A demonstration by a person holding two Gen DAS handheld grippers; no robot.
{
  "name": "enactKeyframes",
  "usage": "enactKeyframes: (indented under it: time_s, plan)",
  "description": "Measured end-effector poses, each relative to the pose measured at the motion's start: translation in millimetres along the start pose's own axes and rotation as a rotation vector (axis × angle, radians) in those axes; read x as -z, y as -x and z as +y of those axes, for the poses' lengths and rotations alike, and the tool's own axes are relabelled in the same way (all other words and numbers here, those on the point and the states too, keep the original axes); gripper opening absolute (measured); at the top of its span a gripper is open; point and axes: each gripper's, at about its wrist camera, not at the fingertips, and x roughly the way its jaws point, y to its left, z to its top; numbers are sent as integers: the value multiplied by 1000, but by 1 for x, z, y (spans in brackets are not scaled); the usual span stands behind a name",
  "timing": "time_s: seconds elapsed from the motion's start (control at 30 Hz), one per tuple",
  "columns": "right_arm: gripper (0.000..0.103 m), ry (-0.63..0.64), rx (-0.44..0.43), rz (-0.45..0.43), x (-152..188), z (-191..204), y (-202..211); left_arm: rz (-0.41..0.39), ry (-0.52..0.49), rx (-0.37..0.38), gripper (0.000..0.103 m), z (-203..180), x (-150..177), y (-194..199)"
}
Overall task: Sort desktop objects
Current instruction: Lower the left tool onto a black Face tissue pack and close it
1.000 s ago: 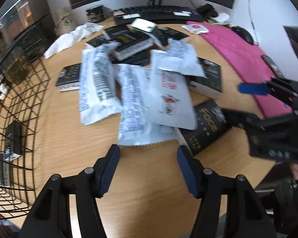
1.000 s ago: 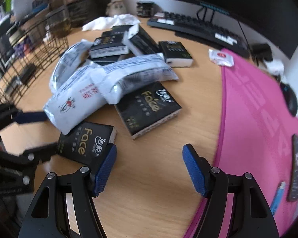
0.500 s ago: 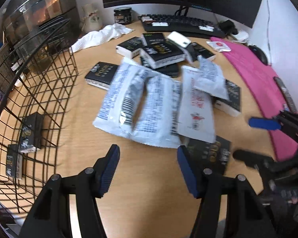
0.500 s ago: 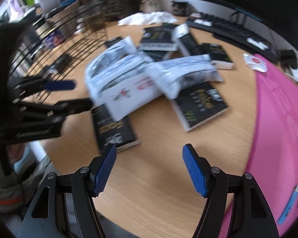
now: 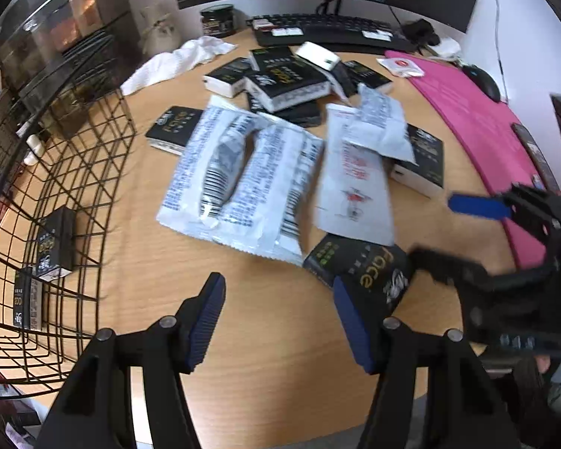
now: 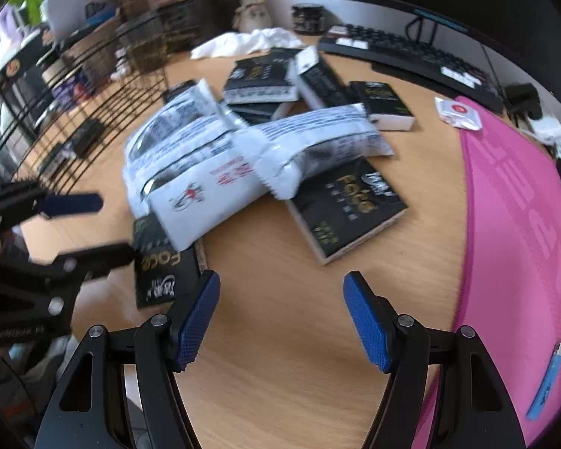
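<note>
Both my tongs, left gripper & right gripper, hang open w/ nothing in em, black Face pack just ahead-right of left tips, prob light, squishy & slick, so I'd pinch its short sides.

We hold our left gripper tilted steeply downward, jaws parted with nothing between the blue pads. Our right gripper sits just to its right, angled down the same way, jaws apart and empty too. Each one's fingers reach into the other's view from the side.
</note>
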Motion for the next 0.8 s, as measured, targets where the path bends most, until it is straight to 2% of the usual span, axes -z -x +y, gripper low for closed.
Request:
enactKeyframes:
  time_s: [0.13,0.27,0.43,0.67,0.8]
  plan:
    - [69,35,-47,14,4,13,1,-7,18,-13,66,7,0,2]
    - [69,16,-38,2,2,6,8,-18,-11,80,66,-5,3,10]
    - [69,-20,-9,-18,0,-9,16,3,-56,121,66,-29,5,0]
    - [69,-37,7,-3,-1,-19,10,36,-13,196,66,-32,0,-14]
    - [69,-43,17,2,-2,-24,5,11,-48,100,69,-37,0,-18]
